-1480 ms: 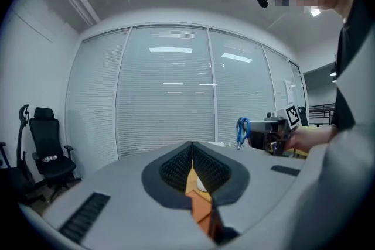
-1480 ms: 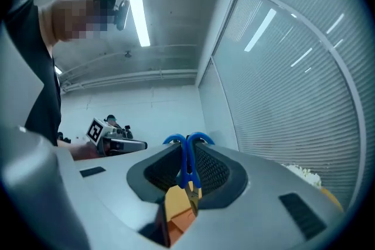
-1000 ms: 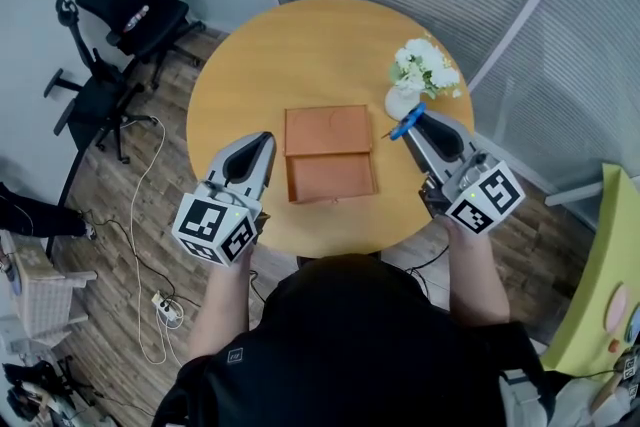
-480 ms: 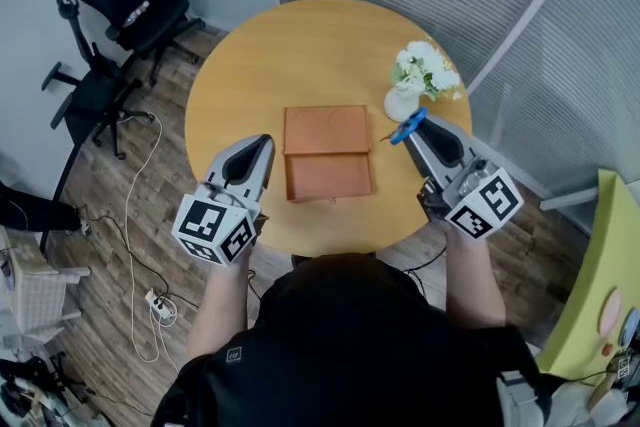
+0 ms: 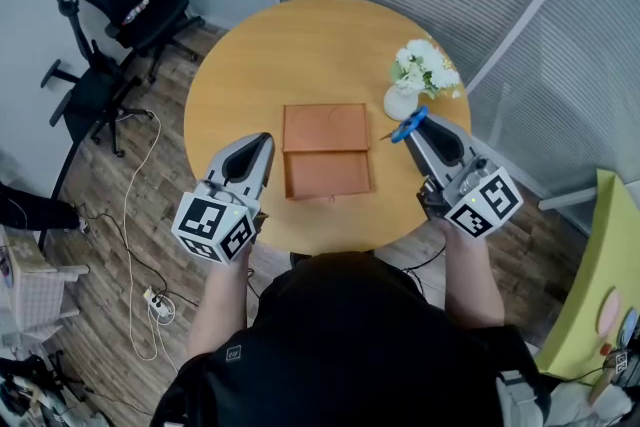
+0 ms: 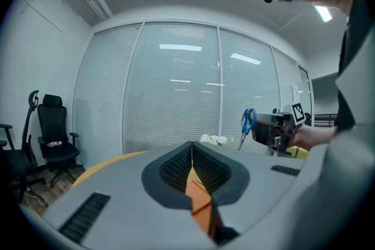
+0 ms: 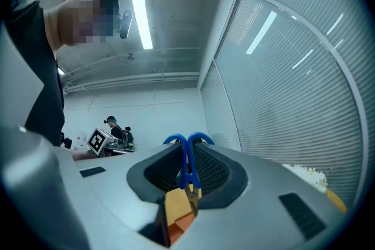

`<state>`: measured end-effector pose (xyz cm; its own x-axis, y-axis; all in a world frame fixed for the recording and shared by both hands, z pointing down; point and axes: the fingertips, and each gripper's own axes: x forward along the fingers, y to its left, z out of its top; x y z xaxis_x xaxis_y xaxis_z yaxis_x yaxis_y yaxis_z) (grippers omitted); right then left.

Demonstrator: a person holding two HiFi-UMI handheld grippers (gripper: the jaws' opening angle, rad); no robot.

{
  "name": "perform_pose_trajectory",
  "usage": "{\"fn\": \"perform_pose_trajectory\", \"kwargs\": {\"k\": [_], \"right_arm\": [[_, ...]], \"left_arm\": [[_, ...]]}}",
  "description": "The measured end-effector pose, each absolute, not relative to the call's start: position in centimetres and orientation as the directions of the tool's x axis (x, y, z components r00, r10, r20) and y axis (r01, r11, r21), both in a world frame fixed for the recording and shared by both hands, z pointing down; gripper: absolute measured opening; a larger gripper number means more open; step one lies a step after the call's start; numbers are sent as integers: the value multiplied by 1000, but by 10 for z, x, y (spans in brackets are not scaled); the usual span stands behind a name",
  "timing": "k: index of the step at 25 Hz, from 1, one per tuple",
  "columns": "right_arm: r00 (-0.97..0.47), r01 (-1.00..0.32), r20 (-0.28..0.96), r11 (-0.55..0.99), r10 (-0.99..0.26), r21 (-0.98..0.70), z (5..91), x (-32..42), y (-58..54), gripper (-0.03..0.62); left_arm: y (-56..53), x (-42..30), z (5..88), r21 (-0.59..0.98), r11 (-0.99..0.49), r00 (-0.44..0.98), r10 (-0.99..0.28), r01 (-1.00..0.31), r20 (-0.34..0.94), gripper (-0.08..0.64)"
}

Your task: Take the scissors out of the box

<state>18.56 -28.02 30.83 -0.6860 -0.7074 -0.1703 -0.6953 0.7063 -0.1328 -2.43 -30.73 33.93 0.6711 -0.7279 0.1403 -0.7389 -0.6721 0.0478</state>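
Right claw (image 5: 414, 131) grips scissors (image 5: 404, 126) above the bench (image 5: 260, 65). Left claw (image 5: 266, 143) is closed and empty, beside the box (image 5: 325, 129).

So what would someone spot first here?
The blue scissors, pinched in the right gripper next to the white flowers. Then the open brown box, empty in the middle of the round table, with the left gripper shut beside it.
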Motion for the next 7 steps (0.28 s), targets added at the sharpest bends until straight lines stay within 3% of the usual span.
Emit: {"fn": "perform_pose_trajectory", "kwargs": {"k": [7], "right_arm": [[-683, -696, -171, 704, -710, -142, 309, 186, -280, 87]], "left_arm": [[-307, -24, 338, 51, -674, 673, -726, -737, 139, 15]]}}
